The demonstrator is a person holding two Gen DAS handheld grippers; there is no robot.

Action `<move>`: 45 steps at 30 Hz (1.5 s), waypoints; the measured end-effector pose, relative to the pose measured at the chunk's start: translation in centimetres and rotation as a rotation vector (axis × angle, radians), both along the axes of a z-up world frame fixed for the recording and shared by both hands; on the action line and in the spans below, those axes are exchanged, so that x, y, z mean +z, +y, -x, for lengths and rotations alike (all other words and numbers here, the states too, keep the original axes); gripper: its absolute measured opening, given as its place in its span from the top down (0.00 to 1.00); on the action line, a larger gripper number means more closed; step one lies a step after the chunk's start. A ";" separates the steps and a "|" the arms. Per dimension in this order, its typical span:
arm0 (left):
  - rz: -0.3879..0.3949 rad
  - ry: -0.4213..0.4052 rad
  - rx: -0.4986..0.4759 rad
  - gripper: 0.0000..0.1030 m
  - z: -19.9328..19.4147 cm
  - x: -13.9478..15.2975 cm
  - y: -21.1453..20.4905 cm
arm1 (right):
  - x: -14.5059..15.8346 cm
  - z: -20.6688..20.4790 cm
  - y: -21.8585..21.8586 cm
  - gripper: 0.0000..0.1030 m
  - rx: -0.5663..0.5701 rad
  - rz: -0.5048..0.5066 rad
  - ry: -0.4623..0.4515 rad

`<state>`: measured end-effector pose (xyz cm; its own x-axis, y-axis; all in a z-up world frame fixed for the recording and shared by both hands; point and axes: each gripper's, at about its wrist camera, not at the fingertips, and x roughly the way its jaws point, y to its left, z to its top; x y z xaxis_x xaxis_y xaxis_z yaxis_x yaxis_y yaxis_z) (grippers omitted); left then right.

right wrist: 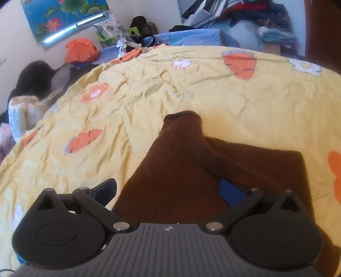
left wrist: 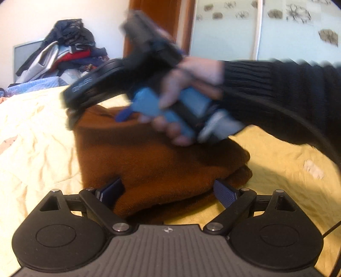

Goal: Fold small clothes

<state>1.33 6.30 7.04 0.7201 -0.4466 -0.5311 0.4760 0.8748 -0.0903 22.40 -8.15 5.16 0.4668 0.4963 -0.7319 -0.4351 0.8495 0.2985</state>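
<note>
A brown knitted garment point(left wrist: 149, 162) lies folded on the yellow bedspread point(left wrist: 38, 132). My left gripper point(left wrist: 168, 191) is open, and its blue pads point(left wrist: 226, 192) stand wide on either side of the garment's near folded edge without pressing on it. Above the garment's far part, blurred, a hand point(left wrist: 191, 81) in a black sleeve holds the other gripper's blue handle point(left wrist: 153, 104). In the right wrist view my right gripper point(right wrist: 168, 190) is open low over the garment point(right wrist: 181, 170). One finger is over the bedspread point(right wrist: 149, 89), the other over the brown cloth. A tube-like end point(right wrist: 183, 119) of the garment points away.
A heap of mixed clothes point(left wrist: 68, 49) is piled beyond the bed, with a brown door point(left wrist: 162, 17) and a patterned wardrobe front point(left wrist: 277, 27) behind. Past the bed's far edge are an orange bag point(right wrist: 82, 50), a blue quilt point(right wrist: 198, 37) and a white padded jacket point(right wrist: 23, 110).
</note>
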 end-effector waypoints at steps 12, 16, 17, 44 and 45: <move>0.518 0.452 0.179 0.09 -5.3 -0.5 10.7 | -2.1 14.1 -22.0 0.27 -0.329 -0.533 0.253; 0.472 0.519 0.112 0.57 -7.0 -1.0 8.0 | -4.0 15.1 -19.2 0.44 -0.221 -0.541 0.305; 0.430 0.544 0.117 0.78 -7.3 -1.2 7.5 | -3.9 15.2 -18.4 0.56 -0.200 -0.513 0.303; -0.204 0.048 0.083 0.13 -3.9 1.1 -3.1 | 1.0 6.9 -10.9 0.25 -0.147 -0.152 0.011; -0.196 0.052 0.084 0.13 -4.1 1.1 -3.2 | 1.3 6.7 -10.8 0.26 -0.141 -0.136 0.019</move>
<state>5.46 3.14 8.09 0.7200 -0.2707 -0.6390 0.4000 0.9143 0.0633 15.68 -18.95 6.47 0.5251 0.5225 -0.6718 -0.3081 0.8525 0.4222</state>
